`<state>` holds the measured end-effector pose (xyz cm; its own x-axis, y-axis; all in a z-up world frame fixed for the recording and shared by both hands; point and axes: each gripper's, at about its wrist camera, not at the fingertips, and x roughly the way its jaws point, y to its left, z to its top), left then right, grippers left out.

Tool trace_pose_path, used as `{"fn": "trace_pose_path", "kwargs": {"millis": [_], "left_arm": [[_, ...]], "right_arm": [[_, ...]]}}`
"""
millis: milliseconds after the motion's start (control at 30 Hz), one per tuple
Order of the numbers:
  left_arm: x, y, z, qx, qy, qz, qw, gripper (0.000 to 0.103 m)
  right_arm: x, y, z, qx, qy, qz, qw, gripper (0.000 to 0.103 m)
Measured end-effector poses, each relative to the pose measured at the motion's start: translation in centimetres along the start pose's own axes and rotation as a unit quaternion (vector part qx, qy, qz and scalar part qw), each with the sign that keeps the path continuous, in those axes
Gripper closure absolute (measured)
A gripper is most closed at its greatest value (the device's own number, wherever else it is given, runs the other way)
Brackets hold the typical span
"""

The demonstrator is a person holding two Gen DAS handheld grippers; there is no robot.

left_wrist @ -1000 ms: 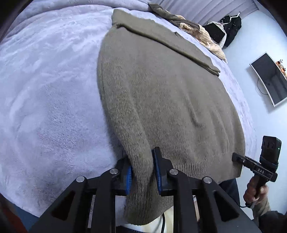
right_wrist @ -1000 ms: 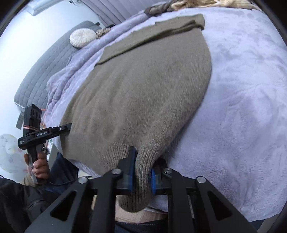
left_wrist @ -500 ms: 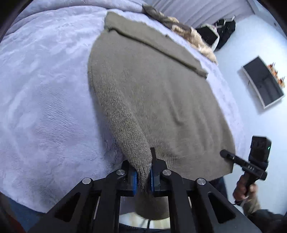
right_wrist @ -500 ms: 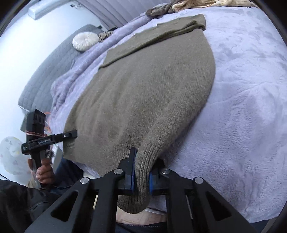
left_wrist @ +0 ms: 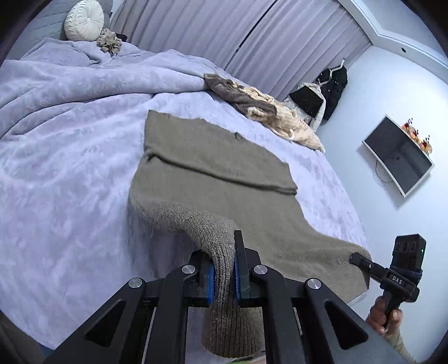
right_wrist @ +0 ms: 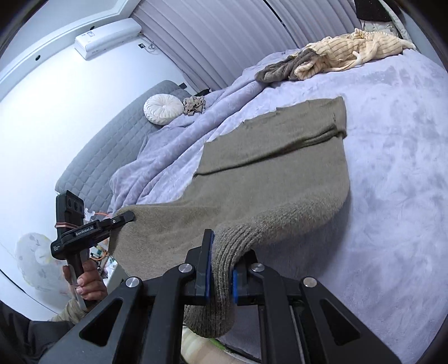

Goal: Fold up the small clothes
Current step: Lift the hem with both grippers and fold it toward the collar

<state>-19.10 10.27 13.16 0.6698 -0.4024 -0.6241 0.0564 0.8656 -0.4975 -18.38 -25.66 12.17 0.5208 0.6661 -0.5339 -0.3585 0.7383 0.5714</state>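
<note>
1. Left wrist view: the left gripper point(left_wrist: 224, 275) sits at the bottom centre, its two blue-padded fingers point(left_wrist: 209, 280) closed tight on the ribbed hem of an olive-green sweater point(left_wrist: 212, 173). A flap of the hem hangs down below the fingers.
2. The near edge of the sweater is lifted off the bed point(left_wrist: 64, 179), while its far part lies flat on the lilac blanket with a folded band running across it.
3. At the lower right, the right gripper point(left_wrist: 357, 259) pinches the other hem corner; a hand point(left_wrist: 385, 317) holds its black handle.
4. Further back lies a pile of brown and cream clothes point(left_wrist: 266, 109). A round white cushion point(left_wrist: 84, 20) rests at the head of the bed. A dark screen point(left_wrist: 397, 154) hangs on the right wall, and pleated curtains point(left_wrist: 252, 33) cover the back.
5. Right wrist view: the right gripper point(right_wrist: 219, 275) fills the bottom centre, clamped on the thick ribbed hem of the sweater point(right_wrist: 274, 168), which arches up from the bed point(right_wrist: 392, 196).
6. At the left, the left gripper point(right_wrist: 127, 216) grips the opposite hem corner, held by a hand point(right_wrist: 88, 285). The hem hangs slack between the two grippers.
7. The clothes pile point(right_wrist: 336, 56) lies at the far edge of the bed, and the cushion point(right_wrist: 162, 107) leans by a grey quilted headboard point(right_wrist: 112, 145). An air conditioner point(right_wrist: 107, 37) is mounted high on the wall.
</note>
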Motion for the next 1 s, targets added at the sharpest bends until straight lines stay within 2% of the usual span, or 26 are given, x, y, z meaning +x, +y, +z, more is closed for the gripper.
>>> {"fn": "trace_pose_path", "kwargs": {"millis": [133,433,1000], "left_arm": [[1.0,0.5,1.6,-0.023,-0.007,0.010,0.9997,0.092],[4.0,0.7,5.8,-0.037,0.000,0.044,0.9983,0.092],[10.8,0.0,13.1,-0.024,0.041,0.101,0.9938,0.092]], "right_arm": [[-0.3,-0.2,2.2,0.009,-0.016,-0.010,1.000,0.092],[2.0,-0.4,7.7,0.017,-0.027,-0.048,0.998,0.092],[7.0,-2.9,15.2,0.033,0.004,-0.096,0.995,0.092]]}}
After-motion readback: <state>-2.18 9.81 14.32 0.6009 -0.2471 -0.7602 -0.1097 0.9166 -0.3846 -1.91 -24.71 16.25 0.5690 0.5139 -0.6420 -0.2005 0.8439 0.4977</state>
